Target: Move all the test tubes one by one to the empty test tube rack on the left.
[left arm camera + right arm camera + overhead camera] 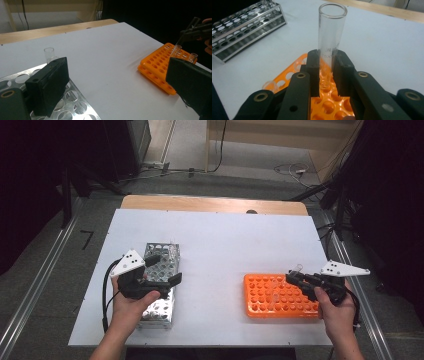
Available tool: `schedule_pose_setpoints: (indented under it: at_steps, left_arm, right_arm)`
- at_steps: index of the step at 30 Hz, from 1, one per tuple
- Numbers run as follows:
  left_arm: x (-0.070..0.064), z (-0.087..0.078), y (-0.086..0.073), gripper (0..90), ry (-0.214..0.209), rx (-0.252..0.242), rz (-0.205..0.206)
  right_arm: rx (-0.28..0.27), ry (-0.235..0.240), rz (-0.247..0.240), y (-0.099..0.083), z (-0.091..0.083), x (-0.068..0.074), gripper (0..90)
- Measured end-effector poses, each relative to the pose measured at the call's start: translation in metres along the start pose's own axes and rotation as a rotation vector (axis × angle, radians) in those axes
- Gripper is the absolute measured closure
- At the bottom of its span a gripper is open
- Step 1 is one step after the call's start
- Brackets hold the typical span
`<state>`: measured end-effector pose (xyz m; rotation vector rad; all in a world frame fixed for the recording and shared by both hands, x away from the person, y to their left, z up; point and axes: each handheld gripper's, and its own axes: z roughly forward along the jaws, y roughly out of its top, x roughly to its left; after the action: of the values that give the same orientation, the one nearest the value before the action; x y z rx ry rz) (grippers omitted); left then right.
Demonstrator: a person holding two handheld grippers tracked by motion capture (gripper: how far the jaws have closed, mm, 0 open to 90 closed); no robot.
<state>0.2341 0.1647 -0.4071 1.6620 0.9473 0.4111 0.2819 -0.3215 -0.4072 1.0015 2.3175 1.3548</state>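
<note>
My right gripper [294, 279] is shut on a clear glass test tube [332, 32], held just below its middle. The tube stands nearly upright, its lower end at a hole of the orange plastic rack [280, 297]. Another tube [270, 85] stands in that rack close by. In the left gripper view the held tube [177, 48] tilts down onto the orange rack [157, 67]. My left gripper [164, 270] hovers open over the metal rack [161, 292], jaws wide apart with nothing between them. One glass tube [49, 53] stands in the metal rack [75, 105].
A white sheet [215, 245] covers the table, and a strip of wooden top [210, 203] shows along the far edge. The two racks stand about a rack's width apart with bare sheet between them. Cables lie on the floor [290, 170] beyond the table.
</note>
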Motion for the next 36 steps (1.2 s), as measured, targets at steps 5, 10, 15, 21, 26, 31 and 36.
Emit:
schedule_pose_setpoints:
  at_steps: [5,10,15,21,26,31,36]
  left_arm:
    - [-0.002,0.001,0.001,4.8,-0.003,0.001,0.007]
    - [-0.004,0.003,0.000,4.8,-0.013,0.005,0.007]
    - [-0.008,0.006,-0.001,5.0,-0.037,0.018,0.017]
    - [-0.015,0.009,-0.001,5.8,-0.072,0.027,0.021]
    - [-0.022,0.012,0.000,5.8,-0.096,0.031,0.031]
    - [-0.032,0.016,0.000,5.8,-0.109,0.047,0.055]
    - [-0.039,0.020,0.001,5.8,-0.133,0.048,0.058]
  right_arm:
    - [-0.009,-0.006,-0.012,0.016,0.008,-0.001,73.3]
    - [-0.028,0.011,-0.010,0.025,0.018,0.003,73.3]
    - [-0.040,0.048,-0.003,0.026,0.029,0.013,73.3]
    - [-0.037,0.099,-0.015,0.026,0.039,0.032,73.3]
    - [-0.010,0.128,-0.031,0.024,0.047,0.046,73.3]
    - [0.004,0.174,-0.046,0.022,0.052,0.057,73.3]
    - [0.021,0.210,-0.077,0.024,0.056,0.070,73.3]
